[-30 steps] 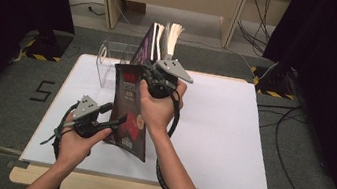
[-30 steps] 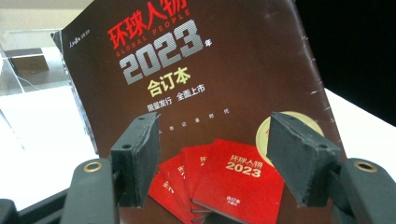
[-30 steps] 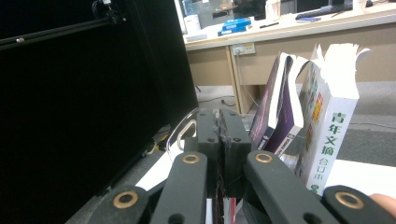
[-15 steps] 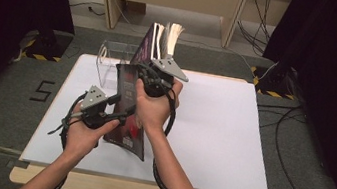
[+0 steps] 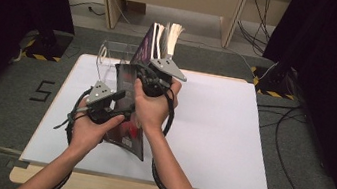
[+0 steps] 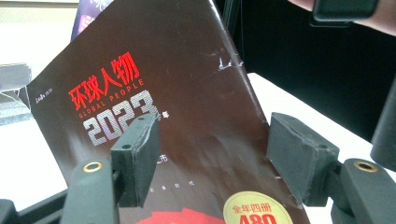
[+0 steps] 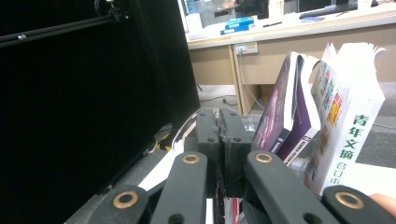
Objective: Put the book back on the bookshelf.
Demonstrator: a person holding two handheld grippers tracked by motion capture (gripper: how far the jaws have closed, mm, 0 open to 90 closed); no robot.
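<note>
Your right gripper [image 5: 151,79] is clamped on the top edge of the dark magazine [image 5: 125,113], holding it up over the table's [image 5: 230,144] near-left part. Your left gripper [image 6: 212,156] gapes wide against its cover.

A recording lab: black curtains [image 5: 331,73], floor tape (striped) [image 5: 38,56], white table [image 5: 211,131].

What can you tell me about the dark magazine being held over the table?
The dark glossy magazine has a brown-black cover with red Chinese characters, "GLOBAL PEOPLE", silver "2023" and a yellow round badge. Its cover is scuffed near the top edge. It is held tilted above the white table, its top edge pinched in the right gripper; the left gripper's open jaws flank it.
</note>
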